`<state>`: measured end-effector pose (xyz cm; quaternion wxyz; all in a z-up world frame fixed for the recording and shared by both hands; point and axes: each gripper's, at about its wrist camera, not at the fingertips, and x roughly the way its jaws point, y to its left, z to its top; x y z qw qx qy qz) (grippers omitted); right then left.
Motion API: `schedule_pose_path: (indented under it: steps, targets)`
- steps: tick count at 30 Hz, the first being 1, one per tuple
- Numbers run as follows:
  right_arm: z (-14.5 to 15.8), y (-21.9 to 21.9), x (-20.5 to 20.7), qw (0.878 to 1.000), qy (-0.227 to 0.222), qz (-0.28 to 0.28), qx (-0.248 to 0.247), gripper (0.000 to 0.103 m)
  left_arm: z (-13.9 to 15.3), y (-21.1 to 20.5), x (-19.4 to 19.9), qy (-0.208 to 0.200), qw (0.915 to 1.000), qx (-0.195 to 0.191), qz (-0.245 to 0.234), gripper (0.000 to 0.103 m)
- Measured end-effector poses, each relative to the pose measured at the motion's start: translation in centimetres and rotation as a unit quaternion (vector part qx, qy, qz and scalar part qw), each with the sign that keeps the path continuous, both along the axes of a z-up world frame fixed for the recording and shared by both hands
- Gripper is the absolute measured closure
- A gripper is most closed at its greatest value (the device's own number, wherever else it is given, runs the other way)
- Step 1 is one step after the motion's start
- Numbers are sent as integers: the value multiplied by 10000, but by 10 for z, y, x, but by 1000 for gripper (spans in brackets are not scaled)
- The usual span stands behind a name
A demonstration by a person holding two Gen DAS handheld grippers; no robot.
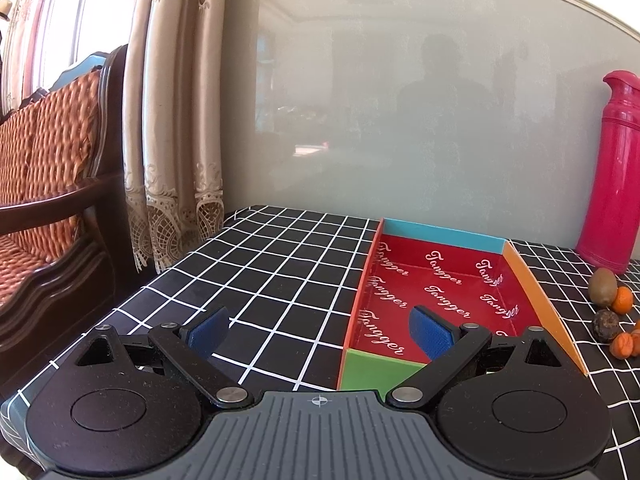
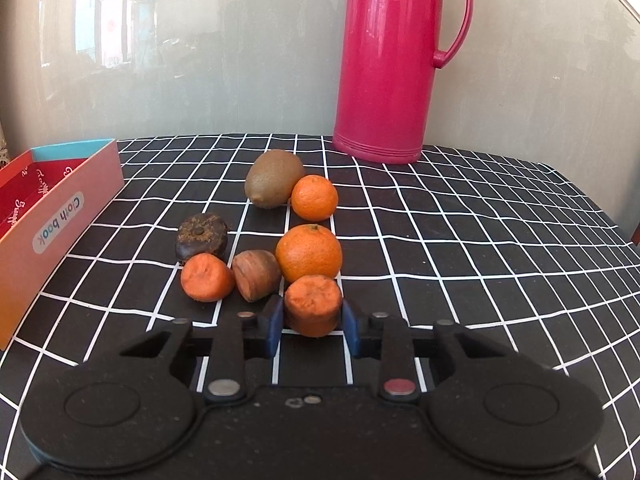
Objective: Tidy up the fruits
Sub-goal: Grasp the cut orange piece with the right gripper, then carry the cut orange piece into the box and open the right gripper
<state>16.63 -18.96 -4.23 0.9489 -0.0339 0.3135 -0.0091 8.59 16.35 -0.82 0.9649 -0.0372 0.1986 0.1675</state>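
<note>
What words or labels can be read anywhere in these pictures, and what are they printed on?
"Tangger": repeated in white script over the red inside of the box, floor and walls.
"Cloth book": on a pale oval label on the box's outer side wall, running along the wall at a slant.
In the right wrist view the script inside the box is cut off and too partial to read.
Pink flask: no readable text.

We saw a glossy pink plastic flask [image 2: 386, 60], a matt checked cloth [image 2: 460, 240] over the worktop, a smooth cardboard box [image 1: 436, 300], a fuzzy kiwi [image 2: 274, 179], dimpled mandarin peel [image 2: 309, 251], and wrinkled, rough carrot-like chunks [image 2: 313, 305].
</note>
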Motion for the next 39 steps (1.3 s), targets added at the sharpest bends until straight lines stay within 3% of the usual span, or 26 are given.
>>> schedule_pose_path:
  steps: [16,39]
  targets:
    - [23,32,-14,9987,-360,316,152,74,-2,9,-10,76,9998,94,124,7]
    - [35,147,-30,9828,-934,1540,402,74,-13,50,-33,234,9980,197,558,7]
